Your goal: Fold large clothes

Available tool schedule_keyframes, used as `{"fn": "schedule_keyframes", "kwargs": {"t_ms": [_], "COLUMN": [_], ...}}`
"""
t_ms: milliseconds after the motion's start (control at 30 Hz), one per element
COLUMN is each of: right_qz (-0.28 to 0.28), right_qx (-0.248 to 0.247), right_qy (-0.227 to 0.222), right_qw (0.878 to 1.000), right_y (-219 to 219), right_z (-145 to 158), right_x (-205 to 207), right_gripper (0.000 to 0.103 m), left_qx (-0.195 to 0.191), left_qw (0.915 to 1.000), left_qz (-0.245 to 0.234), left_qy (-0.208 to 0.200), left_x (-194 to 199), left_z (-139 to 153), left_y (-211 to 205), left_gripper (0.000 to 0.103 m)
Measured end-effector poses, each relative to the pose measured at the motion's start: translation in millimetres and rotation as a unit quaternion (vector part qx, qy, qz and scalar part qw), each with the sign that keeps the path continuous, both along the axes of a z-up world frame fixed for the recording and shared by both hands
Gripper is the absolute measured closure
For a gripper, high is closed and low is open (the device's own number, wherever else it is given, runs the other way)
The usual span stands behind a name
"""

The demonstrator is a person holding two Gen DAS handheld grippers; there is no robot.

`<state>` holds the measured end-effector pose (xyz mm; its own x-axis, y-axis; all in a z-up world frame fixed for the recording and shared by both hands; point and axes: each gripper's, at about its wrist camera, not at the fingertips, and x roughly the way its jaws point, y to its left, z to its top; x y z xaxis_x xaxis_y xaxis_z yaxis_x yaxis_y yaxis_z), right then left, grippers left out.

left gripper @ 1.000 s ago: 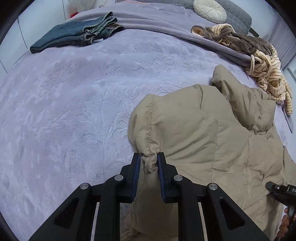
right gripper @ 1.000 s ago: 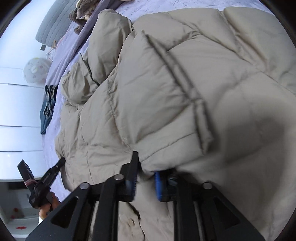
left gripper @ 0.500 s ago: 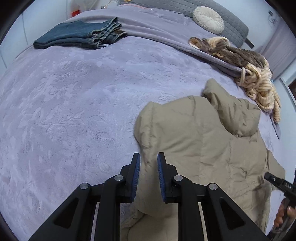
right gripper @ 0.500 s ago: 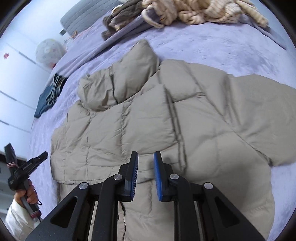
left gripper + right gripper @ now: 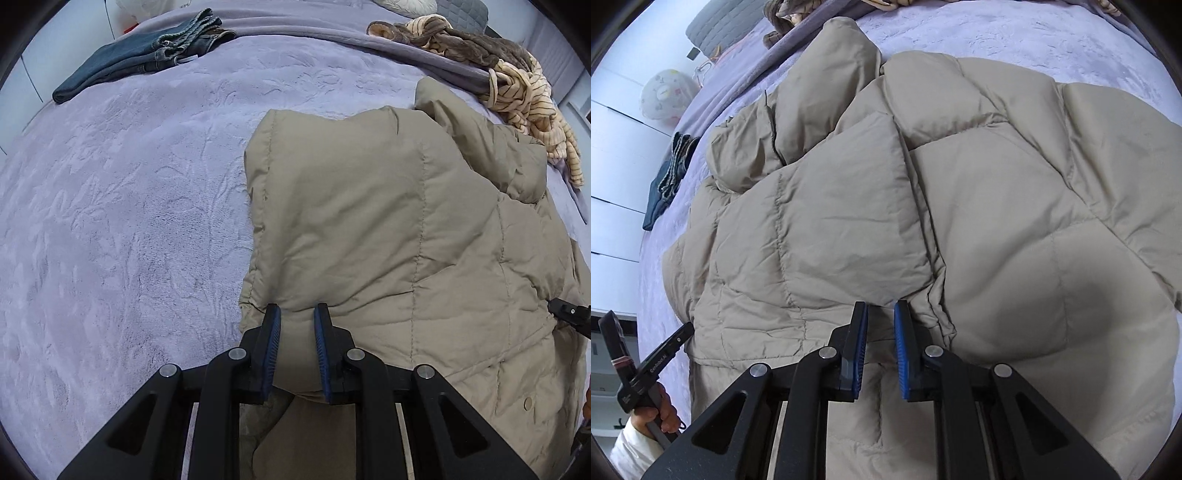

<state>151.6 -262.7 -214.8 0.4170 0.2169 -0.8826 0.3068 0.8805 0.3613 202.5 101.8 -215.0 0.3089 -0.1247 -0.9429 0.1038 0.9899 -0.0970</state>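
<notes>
Your jaws on the left gripper (image 5: 296, 314) stand a little apart with a fold of the beige puffer jacket (image 5: 388, 240) bulging between the blue pads; whether they pinch it you cannot tell from this view. Your jaws on the right gripper (image 5: 880, 308) stand equally parted, hovering over the jacket's (image 5: 923, 206) folded-over sleeve edge, and no cloth shows between the pads. The jacket lies spread on the lavender bed (image 5: 129, 203), ahead of and to the right of your left jaws, its hood bunched at the far end. Far ahead and left of those jaws lie folded jeans (image 5: 140, 55); far ahead and right sits a heap of striped clothing (image 5: 517, 81). Your left hand (image 5: 663, 410) shows at the right view's lower left edge.
</notes>
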Motion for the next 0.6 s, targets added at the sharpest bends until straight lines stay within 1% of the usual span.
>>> {"fn": "schedule_keyframes", "kwargs": {"t_ms": [100, 133, 233, 467, 600], "right_qz": [-0.009, -0.012, -0.02, -0.039, -0.05], "right_qx": [0.0, 0.001, 0.006, 0.029, 0.037], "right_qy": [0.002, 0.003, 0.007, 0.023, 0.022], "right_qw": [1.0, 1.0, 1.0, 0.999, 0.998], "right_y": [-6.3, -8.8, -15.6, -23.8, -26.2], "right_z": [8.6, 11.4, 17.9, 21.6, 25.5], "right_x": [-9.4, -13.4, -26.6, -58.5, -77.6], "right_gripper": [0.088, 0.084, 0.084, 0.084, 0.084], "left_qx": [0.01, 0.012, 0.014, 0.013, 0.012], "left_qw": [0.9999, 0.9998, 0.9997, 0.9998, 0.9999], "left_qz": [0.01, 0.014, 0.021, 0.013, 0.007], "left_qy": [0.0, 0.001, 0.003, 0.006, 0.007], "left_x": [-5.1, -6.1, -13.1, -40.2, -58.4], "left_z": [8.7, 11.2, 20.8, 41.5, 51.2], "left_y": [2.5, 4.8, 5.5, -6.3, -14.7], "left_gripper": [0.082, 0.082, 0.082, 0.082, 0.082]}}
